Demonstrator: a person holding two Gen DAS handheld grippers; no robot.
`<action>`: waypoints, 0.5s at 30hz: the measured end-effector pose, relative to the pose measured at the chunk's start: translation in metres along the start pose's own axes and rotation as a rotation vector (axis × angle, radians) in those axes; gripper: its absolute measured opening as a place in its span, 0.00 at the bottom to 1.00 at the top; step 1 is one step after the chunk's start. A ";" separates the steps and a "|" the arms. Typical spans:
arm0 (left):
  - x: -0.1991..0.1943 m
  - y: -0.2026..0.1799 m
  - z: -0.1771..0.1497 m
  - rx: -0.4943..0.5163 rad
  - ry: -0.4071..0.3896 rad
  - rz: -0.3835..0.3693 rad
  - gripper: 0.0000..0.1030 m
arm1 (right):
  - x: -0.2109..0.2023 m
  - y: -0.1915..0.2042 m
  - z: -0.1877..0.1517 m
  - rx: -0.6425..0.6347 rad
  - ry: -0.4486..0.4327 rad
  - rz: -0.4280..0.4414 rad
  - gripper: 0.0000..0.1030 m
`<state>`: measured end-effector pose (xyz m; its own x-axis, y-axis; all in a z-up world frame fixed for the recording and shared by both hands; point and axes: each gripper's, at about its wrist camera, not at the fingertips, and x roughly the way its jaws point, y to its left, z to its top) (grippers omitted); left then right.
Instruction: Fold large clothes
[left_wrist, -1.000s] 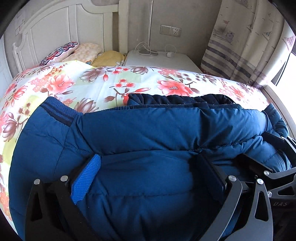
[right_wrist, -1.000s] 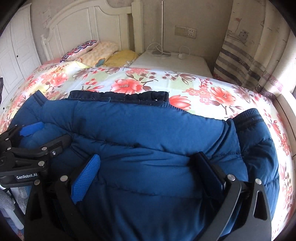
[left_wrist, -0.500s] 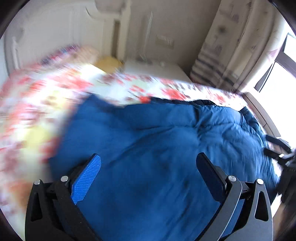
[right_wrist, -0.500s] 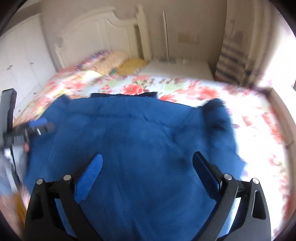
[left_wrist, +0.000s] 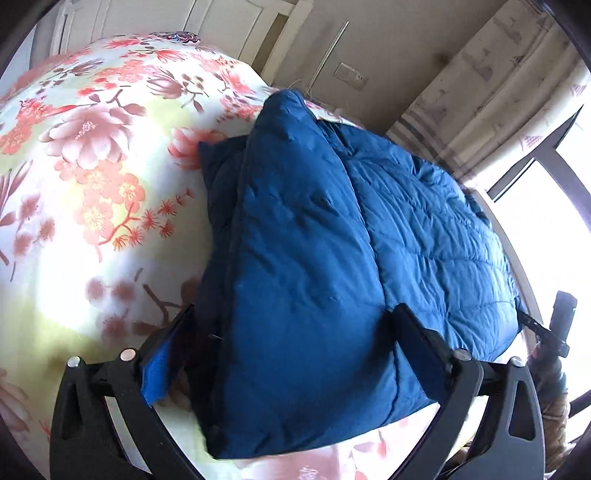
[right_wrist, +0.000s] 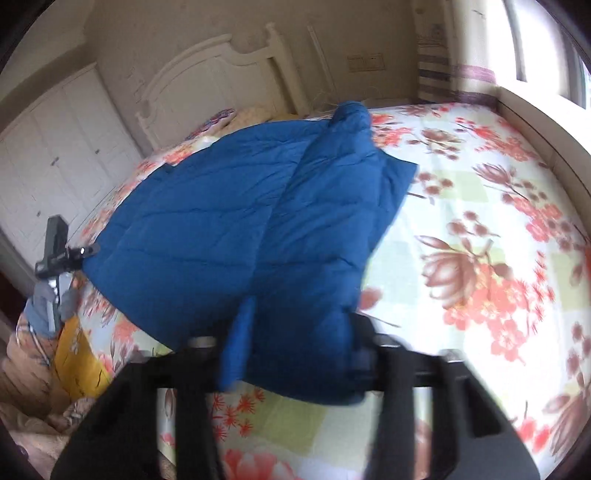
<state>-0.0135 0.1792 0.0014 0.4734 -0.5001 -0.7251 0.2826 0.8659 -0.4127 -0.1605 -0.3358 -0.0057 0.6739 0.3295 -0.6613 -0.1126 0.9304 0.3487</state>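
A blue puffer jacket (left_wrist: 314, 221) lies folded on the floral bed sheet (left_wrist: 92, 184), one panel lapped over the rest. My left gripper (left_wrist: 293, 308) straddles its near corner with jaws wide and closing slowly; the blue pad (left_wrist: 159, 365) stands clear of the fabric. In the right wrist view the jacket (right_wrist: 221, 221) stretches away to the left. My right gripper (right_wrist: 304, 310) is closing, and its jaws pinch the jacket's near edge. Each gripper shows small at the other view's edge, the right gripper (left_wrist: 557, 325) and the left gripper (right_wrist: 55, 251).
A white headboard (right_wrist: 221, 74) and pillows stand at the bed's far end, and a wardrobe (right_wrist: 62, 140) on the left. A curtain (left_wrist: 498, 92) and a window line the right side. A person's sleeve (right_wrist: 44, 302) and rumpled bedding (right_wrist: 74, 362) lie beside the bed.
Both grippers have swung apart from the middle of the jacket's near hem to its two near corners. The right jaws have narrowed from wide onto the jacket's edge.
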 end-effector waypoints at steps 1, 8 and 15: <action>-0.001 -0.001 -0.001 -0.009 0.015 -0.023 0.70 | -0.004 -0.003 -0.002 0.015 -0.001 0.021 0.23; -0.030 -0.025 -0.029 0.043 0.056 -0.016 0.55 | -0.034 0.005 -0.030 0.021 0.029 0.058 0.17; -0.073 -0.043 -0.070 0.109 0.110 0.101 0.75 | -0.090 0.017 -0.064 -0.060 0.068 -0.004 0.54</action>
<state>-0.1185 0.1790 0.0332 0.4112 -0.4017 -0.8183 0.3302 0.9023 -0.2771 -0.2698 -0.3391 0.0169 0.6233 0.3338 -0.7072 -0.1546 0.9391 0.3070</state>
